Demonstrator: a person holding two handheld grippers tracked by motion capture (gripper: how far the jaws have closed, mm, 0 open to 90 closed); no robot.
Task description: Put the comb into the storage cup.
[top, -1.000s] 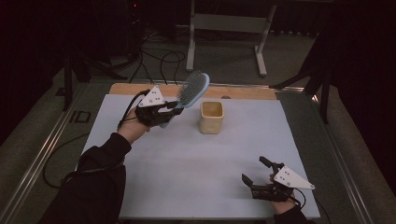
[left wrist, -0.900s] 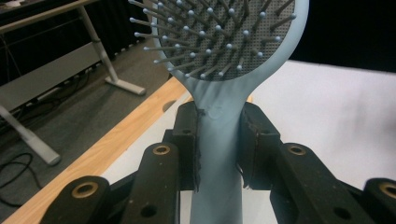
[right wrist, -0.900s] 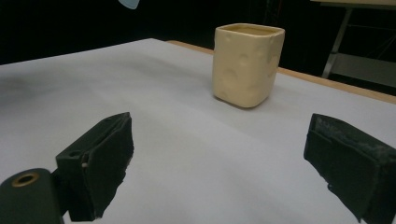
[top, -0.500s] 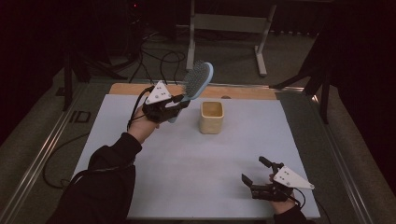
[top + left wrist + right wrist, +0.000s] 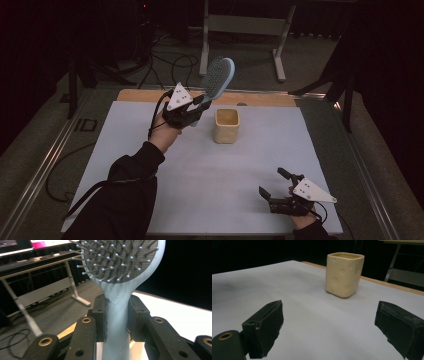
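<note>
My left gripper (image 5: pixel 196 111) is shut on the handle of a pale blue hairbrush (image 5: pixel 219 78), held in the air just left of a cream square cup (image 5: pixel 227 125). The brush head points up and away, above the cup's far left side. In the left gripper view both pads clamp the hairbrush handle (image 5: pixel 117 315), with the bristled head (image 5: pixel 117 258) above. Near the table's front right corner my right gripper (image 5: pixel 274 185) rests open with nothing between its fingers. The right gripper view looks across the sheet at the cream cup (image 5: pixel 344 273).
A white sheet (image 5: pixel 200 175) covers the table, with a wooden strip (image 5: pixel 140 95) along the far edge. Beyond the table stand a metal frame's legs (image 5: pixel 280 50) and floor cables (image 5: pixel 170 60). The surroundings are dark.
My left gripper has lifted the hairbrush higher and tipped its head more upright, shifting slightly right toward the cup. The right gripper has stayed put.
</note>
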